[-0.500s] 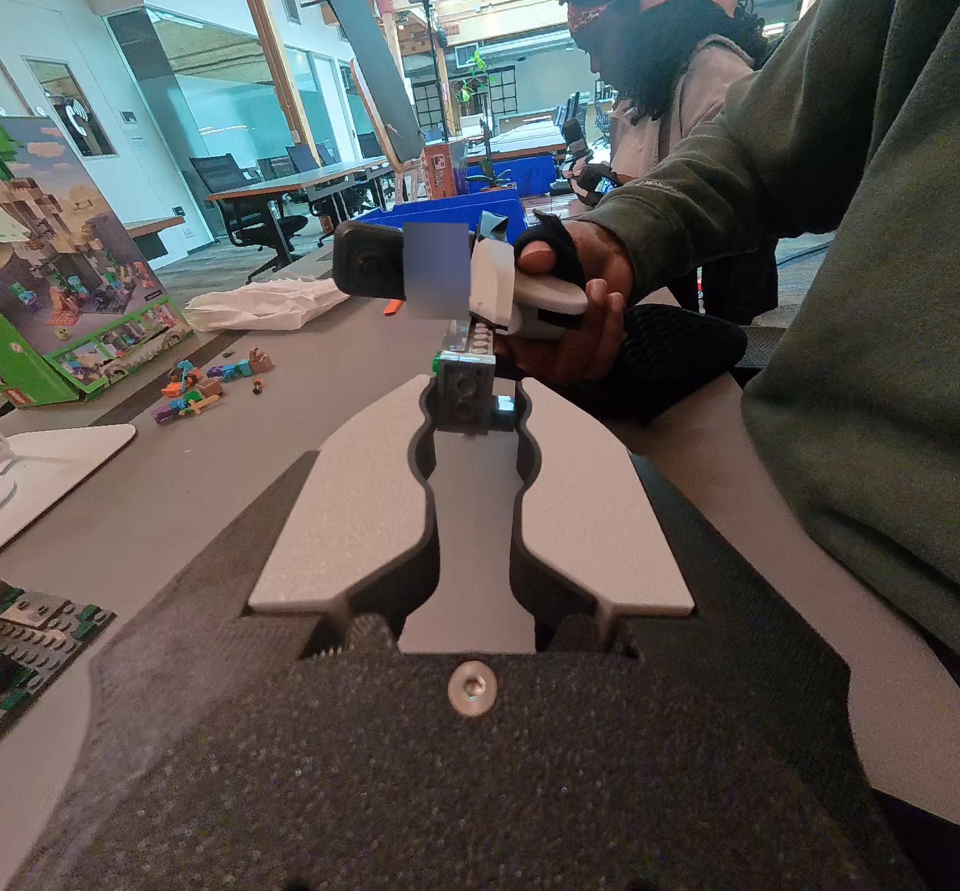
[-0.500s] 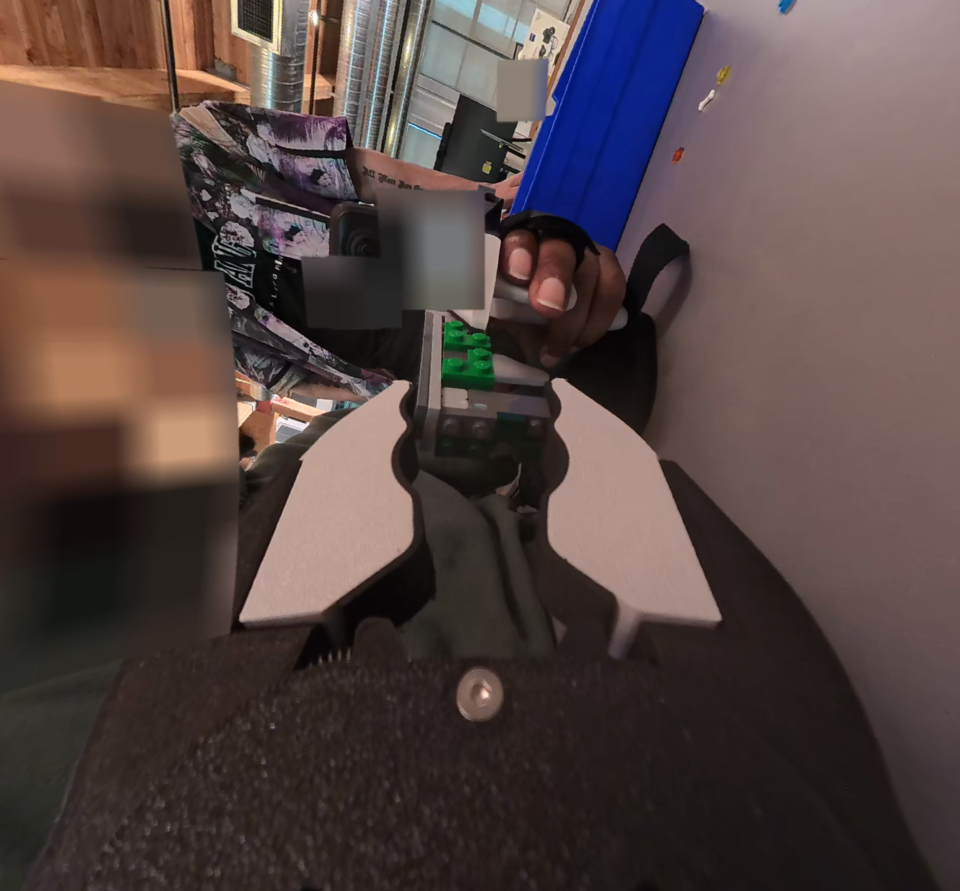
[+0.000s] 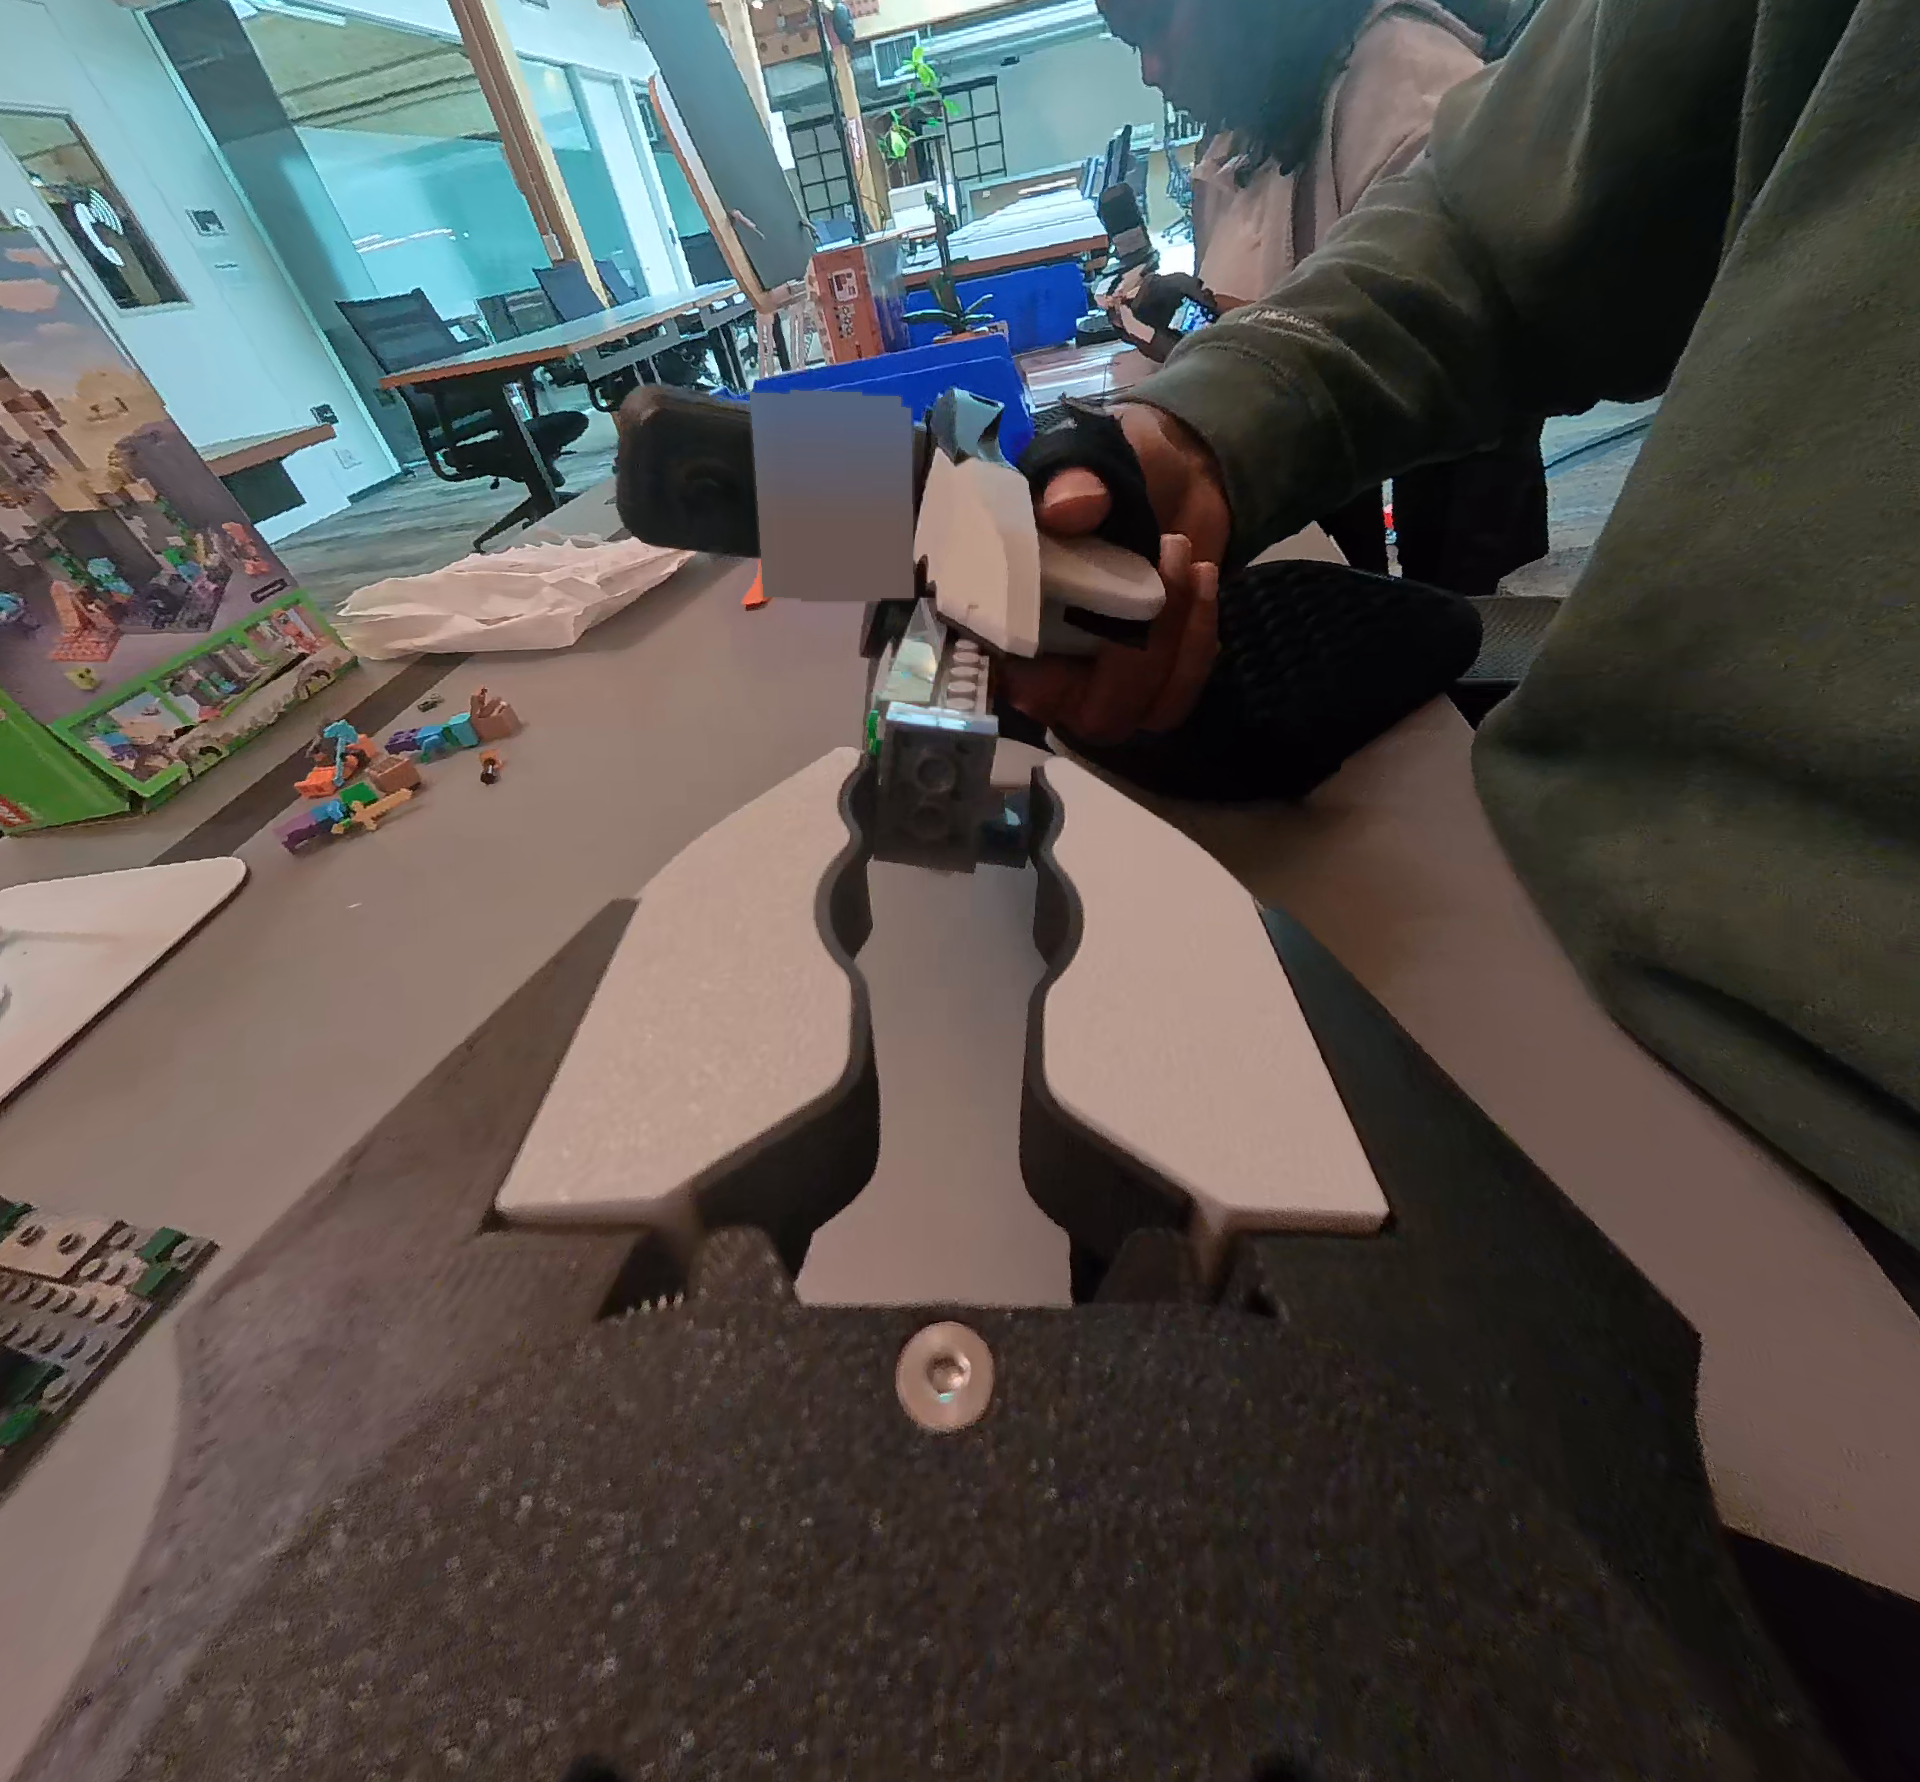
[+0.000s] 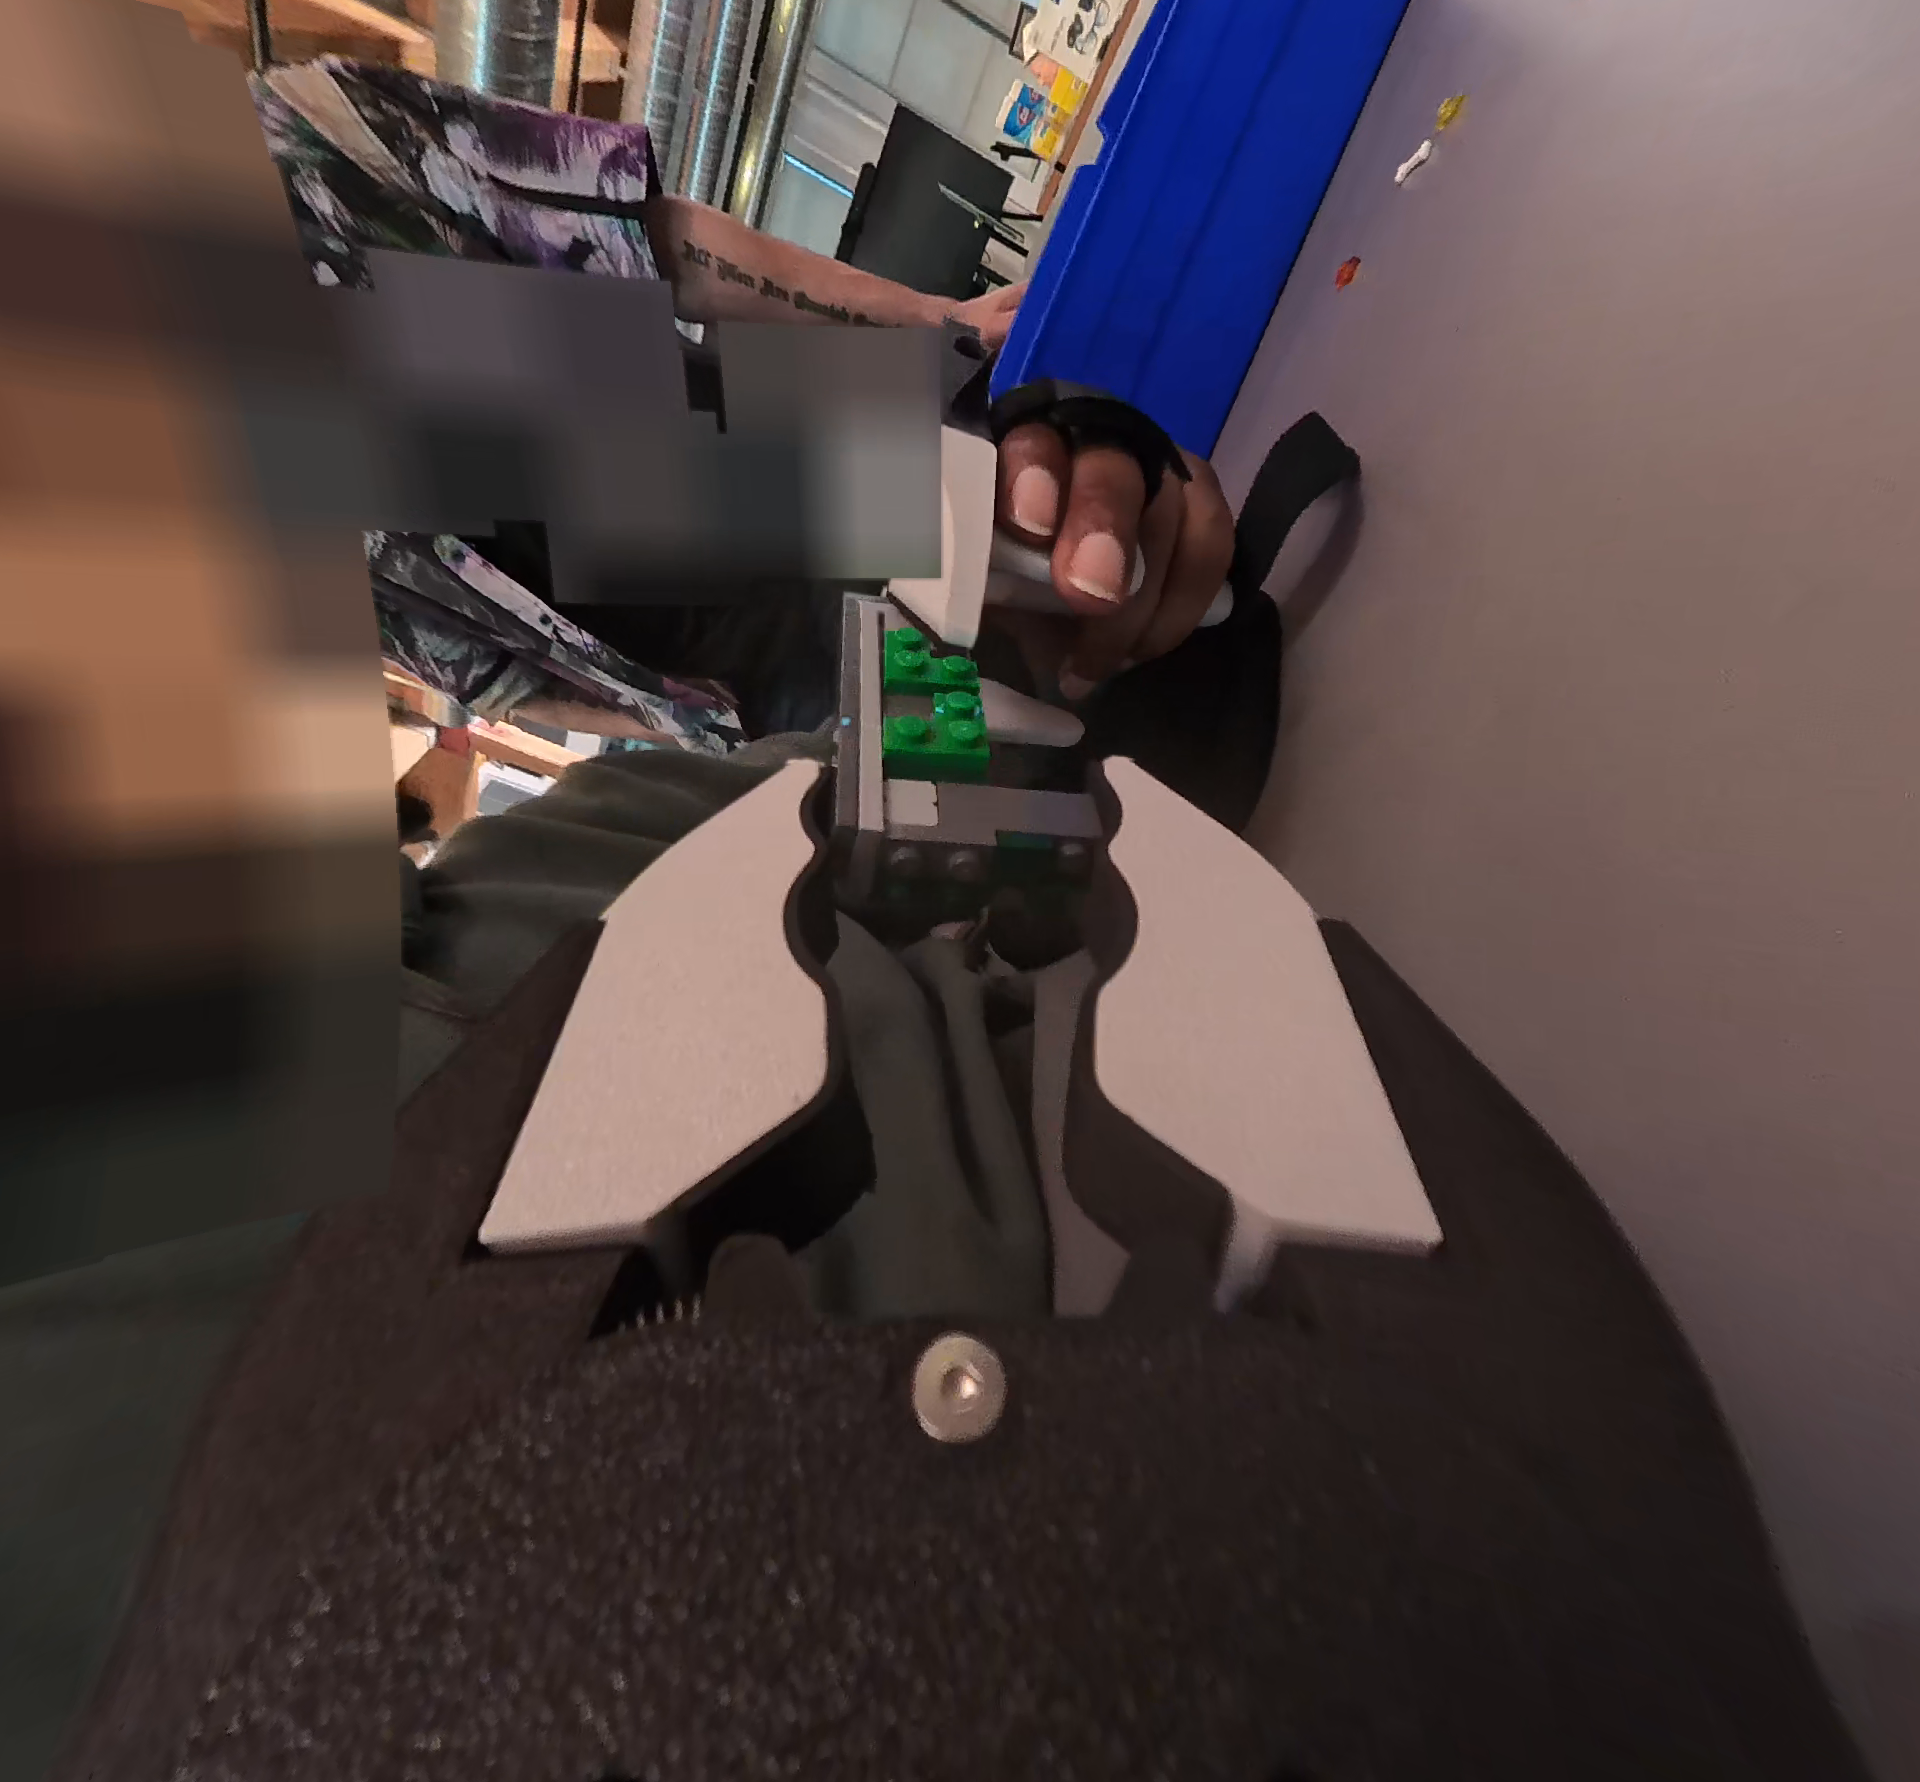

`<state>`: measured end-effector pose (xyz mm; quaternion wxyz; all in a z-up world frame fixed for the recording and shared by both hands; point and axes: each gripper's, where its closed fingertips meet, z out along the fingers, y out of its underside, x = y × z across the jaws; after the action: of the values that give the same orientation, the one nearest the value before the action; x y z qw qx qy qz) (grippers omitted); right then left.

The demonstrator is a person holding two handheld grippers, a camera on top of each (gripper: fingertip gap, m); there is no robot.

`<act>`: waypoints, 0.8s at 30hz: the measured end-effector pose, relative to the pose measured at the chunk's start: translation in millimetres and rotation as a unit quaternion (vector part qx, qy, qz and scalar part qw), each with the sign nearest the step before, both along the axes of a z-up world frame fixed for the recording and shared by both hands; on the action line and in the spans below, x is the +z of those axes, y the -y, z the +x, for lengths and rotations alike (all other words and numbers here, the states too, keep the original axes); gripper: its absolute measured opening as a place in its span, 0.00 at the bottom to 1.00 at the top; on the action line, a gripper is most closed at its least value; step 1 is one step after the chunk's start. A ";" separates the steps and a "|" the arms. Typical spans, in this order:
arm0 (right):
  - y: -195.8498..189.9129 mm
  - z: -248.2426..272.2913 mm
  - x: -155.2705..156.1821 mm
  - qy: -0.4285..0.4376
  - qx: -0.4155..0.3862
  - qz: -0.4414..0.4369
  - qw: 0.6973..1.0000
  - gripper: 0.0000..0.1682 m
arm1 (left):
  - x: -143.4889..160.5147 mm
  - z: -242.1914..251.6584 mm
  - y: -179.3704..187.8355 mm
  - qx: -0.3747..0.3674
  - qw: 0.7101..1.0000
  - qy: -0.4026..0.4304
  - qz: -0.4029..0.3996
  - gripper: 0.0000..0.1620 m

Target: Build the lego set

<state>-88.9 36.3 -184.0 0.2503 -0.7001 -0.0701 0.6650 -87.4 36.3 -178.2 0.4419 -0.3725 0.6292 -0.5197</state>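
Note:
A small lego assembly (image 3: 928,785) of grey bricks with green plates (image 4: 933,706) on one side is held in the air between my two grippers, which face each other. My left gripper (image 3: 945,797) is shut on its near end. My right gripper (image 4: 961,823) is shut on the opposite end, across the grey bricks. In the left wrist view the right gripper's white fingers (image 3: 977,558) reach over the assembly, held by a hand. In the right wrist view one left fingertip (image 4: 1034,722) lies beside the green plates.
On the grey table (image 3: 312,1005) lie a lego box (image 3: 125,610), loose coloured pieces (image 3: 384,766), a white paper bag (image 3: 509,589), a white board (image 3: 94,943) and a studded built section (image 3: 73,1296). A blue bin (image 4: 1195,174) stands behind. Another person sits nearby. The tips of both grippers are at nearly the same place.

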 end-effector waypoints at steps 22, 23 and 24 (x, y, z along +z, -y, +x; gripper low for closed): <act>-3.8 11.6 -0.7 -0.010 -0.021 0.031 0.999 0.26 | -4.7 4.8 -9.9 0.016 0.998 -0.032 -0.052 0.19; -3.9 13.0 -0.1 -0.012 -0.021 0.031 0.999 0.26 | -4.3 4.6 -11.3 0.019 0.998 -0.030 -0.052 0.19; -4.0 14.0 -0.1 -0.012 -0.021 0.030 0.999 0.26 | -4.4 4.8 -12.1 0.022 0.998 -0.030 -0.049 0.19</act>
<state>-74.9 40.3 -184.1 0.2865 -0.6858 -0.0723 0.6651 -82.6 48.4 -182.6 0.4155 -0.4224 0.6075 -0.5290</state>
